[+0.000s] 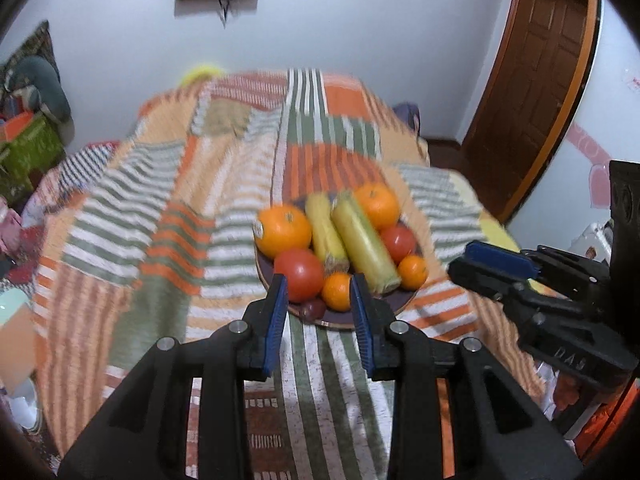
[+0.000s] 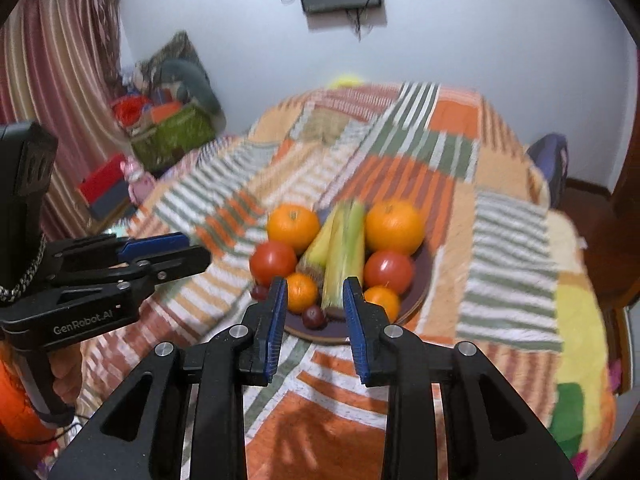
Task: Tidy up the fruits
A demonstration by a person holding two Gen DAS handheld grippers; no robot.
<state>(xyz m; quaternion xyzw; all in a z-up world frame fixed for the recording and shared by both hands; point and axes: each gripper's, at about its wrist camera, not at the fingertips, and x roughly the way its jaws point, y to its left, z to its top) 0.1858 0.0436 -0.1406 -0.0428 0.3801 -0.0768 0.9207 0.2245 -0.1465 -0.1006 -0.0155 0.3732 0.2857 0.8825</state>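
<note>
Both wrist views look down, near, sharing the fruit plate (image 1: 404, 305).

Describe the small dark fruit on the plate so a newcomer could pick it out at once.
On the striped bedspread sits a round dark plate of fruit. At its near rim, below a small orange, lies the grape: the smallest piece there, purple-red.

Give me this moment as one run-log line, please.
left gripper: open, empty | right gripper: open, empty | plate: oranges, tomatoes, corn | phase: approach
</note>
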